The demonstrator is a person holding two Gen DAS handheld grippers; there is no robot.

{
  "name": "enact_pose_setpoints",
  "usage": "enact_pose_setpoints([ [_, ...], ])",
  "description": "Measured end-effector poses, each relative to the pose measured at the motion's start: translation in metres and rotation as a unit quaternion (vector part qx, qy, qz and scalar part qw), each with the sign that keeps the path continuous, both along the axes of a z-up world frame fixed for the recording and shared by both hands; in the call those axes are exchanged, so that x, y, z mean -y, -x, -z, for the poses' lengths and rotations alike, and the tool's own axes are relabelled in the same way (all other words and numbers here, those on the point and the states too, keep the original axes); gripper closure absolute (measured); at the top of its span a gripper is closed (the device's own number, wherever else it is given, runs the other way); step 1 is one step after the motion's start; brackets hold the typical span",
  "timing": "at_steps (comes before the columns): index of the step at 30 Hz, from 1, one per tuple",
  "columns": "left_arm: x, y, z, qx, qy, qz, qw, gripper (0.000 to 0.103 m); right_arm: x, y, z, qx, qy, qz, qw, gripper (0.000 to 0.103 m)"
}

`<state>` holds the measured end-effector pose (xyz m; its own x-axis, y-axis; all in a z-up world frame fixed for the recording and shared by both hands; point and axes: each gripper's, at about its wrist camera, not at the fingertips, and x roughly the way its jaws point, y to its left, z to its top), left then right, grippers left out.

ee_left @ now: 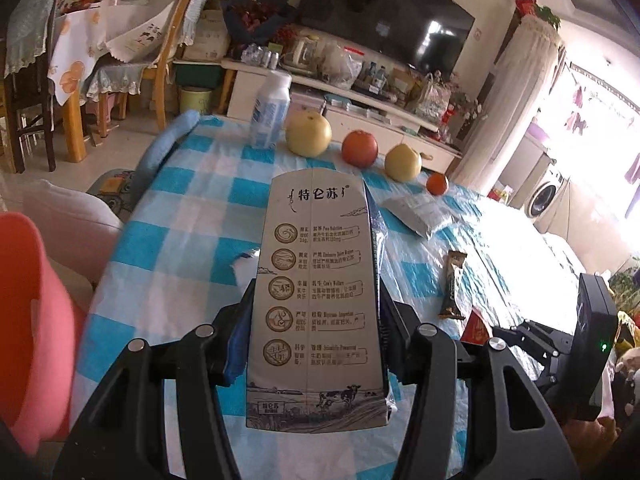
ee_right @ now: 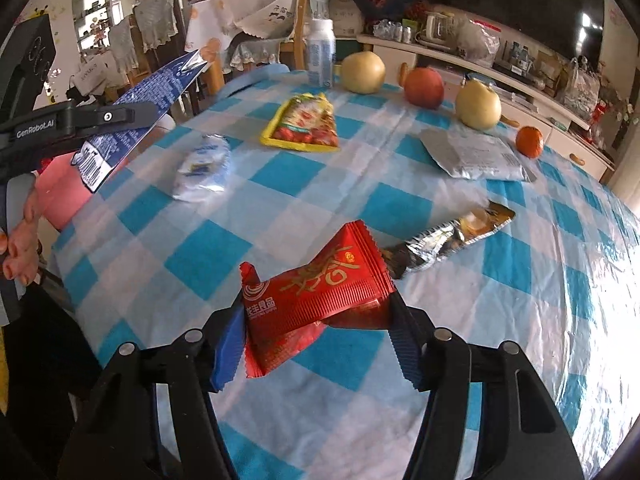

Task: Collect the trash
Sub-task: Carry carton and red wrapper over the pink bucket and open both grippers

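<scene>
A flattened grey milk carton [ee_left: 320, 280] with printed text stands up between the fingers of my left gripper [ee_left: 316, 294], which is shut on it above the checked table [ee_left: 180, 216]. In the right wrist view that carton [ee_right: 140, 100] shows its blue side at the far left. My right gripper [ee_right: 316, 308] is shut on a red snack wrapper [ee_right: 320, 284], lifted off the cloth. More trash lies on the table: a silver and brown bar wrapper [ee_right: 448, 240], a yellow and red packet [ee_right: 304, 124], a crumpled white and blue plastic piece [ee_right: 204, 164] and a grey pouch [ee_right: 476, 152].
Along the table's far edge stand a white bottle [ee_right: 320, 58], two pears [ee_right: 362, 72], an apple [ee_right: 424, 88] and a small orange [ee_right: 529, 142]. A pink bin [ee_left: 28, 320] sits off the table's left side. A person's hand [ee_right: 20, 248] is at the left edge.
</scene>
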<state>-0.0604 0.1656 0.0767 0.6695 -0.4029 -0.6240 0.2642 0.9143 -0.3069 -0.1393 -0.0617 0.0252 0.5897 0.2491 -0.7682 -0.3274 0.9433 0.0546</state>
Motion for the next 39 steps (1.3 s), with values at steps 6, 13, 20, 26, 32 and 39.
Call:
enact_pose_setpoints([
  [6,-0.026,0.004,-0.011,0.013,0.014,-0.021,0.9996,0.048,-0.035,0.002,-0.018,0.004,-0.030,-0.024,0.999,0.040],
  [13,-0.067,0.010,-0.025,0.030,0.033,-0.064,0.9970,0.048,-0.094,0.004,-0.040,0.013,-0.055,-0.079,0.995,0.040],
  [20,-0.134,0.017,-0.030,0.038,0.041,-0.146,0.9876,0.048,-0.164,-0.005,-0.072,0.035,-0.085,-0.142,0.986,0.040],
  [26,-0.196,0.022,-0.024,0.030,0.037,-0.230,0.9720,0.048,-0.230,-0.018,-0.087,0.051,-0.091,-0.196,0.975,0.040],
  [32,-0.240,0.026,-0.015,0.017,0.040,-0.285,0.9576,0.048,-0.284,-0.030,-0.090,0.055,-0.097,-0.232,0.966,0.040],
  [39,-0.262,0.026,-0.007,-0.002,0.030,-0.323,0.9458,0.041,-0.333,-0.045,-0.062,0.030,-0.073,-0.241,0.967,0.024],
])
